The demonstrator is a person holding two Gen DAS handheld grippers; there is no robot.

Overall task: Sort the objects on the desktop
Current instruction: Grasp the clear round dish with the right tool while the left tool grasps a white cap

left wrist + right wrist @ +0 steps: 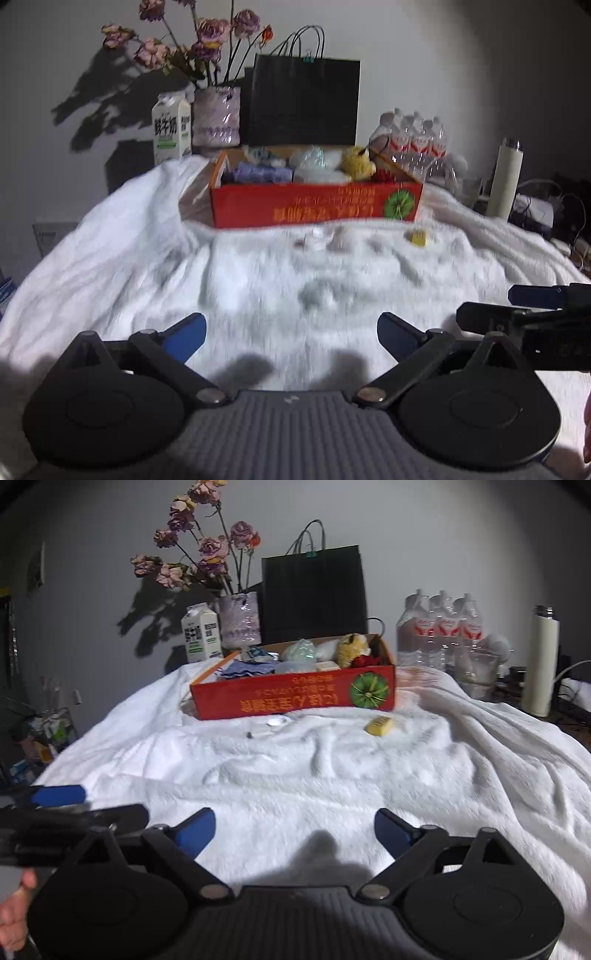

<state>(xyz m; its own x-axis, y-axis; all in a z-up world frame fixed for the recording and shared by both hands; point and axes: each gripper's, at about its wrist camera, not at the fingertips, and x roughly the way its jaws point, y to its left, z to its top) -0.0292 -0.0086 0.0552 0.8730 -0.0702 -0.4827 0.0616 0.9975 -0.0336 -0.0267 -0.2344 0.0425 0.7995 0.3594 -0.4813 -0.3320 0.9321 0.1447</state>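
Your left tool (291, 332) and right tool (294, 829) both hover with blue fingers spread wide, nothing between them, low over a rumpled white blanket (332, 775). Ahead sits an open red box (295, 696) already crowded with small items — a yellow plush toy (352, 648) among them. A yellow packet (379, 725) and a small clear object (275, 722) lie loose on the blanket just before the box.

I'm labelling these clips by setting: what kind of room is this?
Probably a home room, a lived-in desk or table: a white fleece blanket as cover, dried roses in a vase, a milk carton, shrink-wrapped water bottles.
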